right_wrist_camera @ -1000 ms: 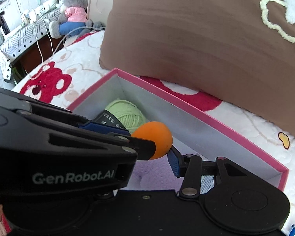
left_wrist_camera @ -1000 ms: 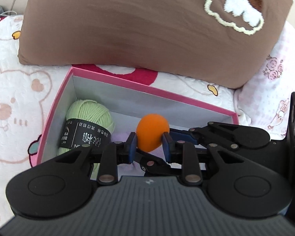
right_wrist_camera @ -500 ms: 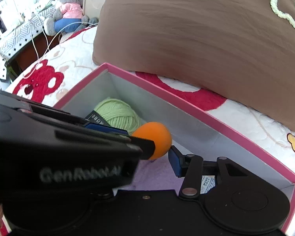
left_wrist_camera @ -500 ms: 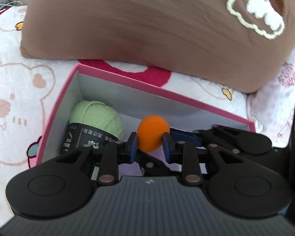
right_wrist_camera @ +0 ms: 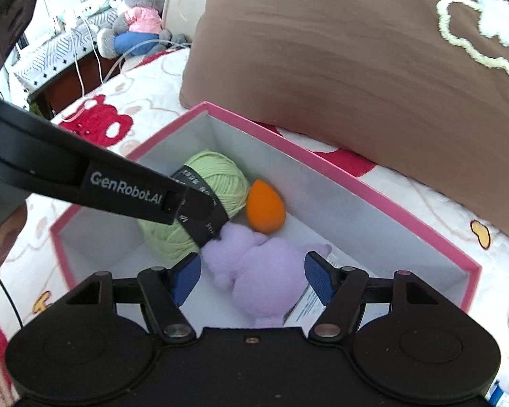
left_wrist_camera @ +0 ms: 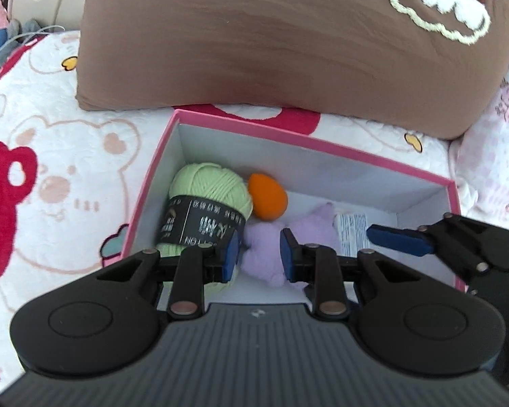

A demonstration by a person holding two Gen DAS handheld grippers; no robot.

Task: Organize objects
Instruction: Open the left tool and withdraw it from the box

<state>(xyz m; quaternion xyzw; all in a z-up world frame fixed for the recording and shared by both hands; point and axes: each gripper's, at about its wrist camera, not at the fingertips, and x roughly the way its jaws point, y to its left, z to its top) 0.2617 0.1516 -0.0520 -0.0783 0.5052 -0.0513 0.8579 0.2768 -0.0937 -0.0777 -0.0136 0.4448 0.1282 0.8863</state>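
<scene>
Since the earlier frame our right gripper (right_wrist_camera: 252, 279) has let go of the orange sponge (left_wrist_camera: 267, 198), which now lies in the pink box (left_wrist_camera: 322, 142) by the far wall, touching the green yarn ball (left_wrist_camera: 208, 200); its jaws have just been opening, nothing pressed between them, while our left gripper (left_wrist_camera: 258, 255) reads as closed and holds nothing. We judge the sponge sits in that gap because the purple plush (right_wrist_camera: 254, 271) and a labelled packet (left_wrist_camera: 351, 234) fill the near floor, with the brown pillow (left_wrist_camera: 288, 40) just beyond the far edge

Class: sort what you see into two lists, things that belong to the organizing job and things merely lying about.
Part of the job: pink box, green yarn ball, orange sponge, purple plush, labelled packet.

Lying about: brown pillow, bear-print blanket, grey stuffed toy.
</scene>
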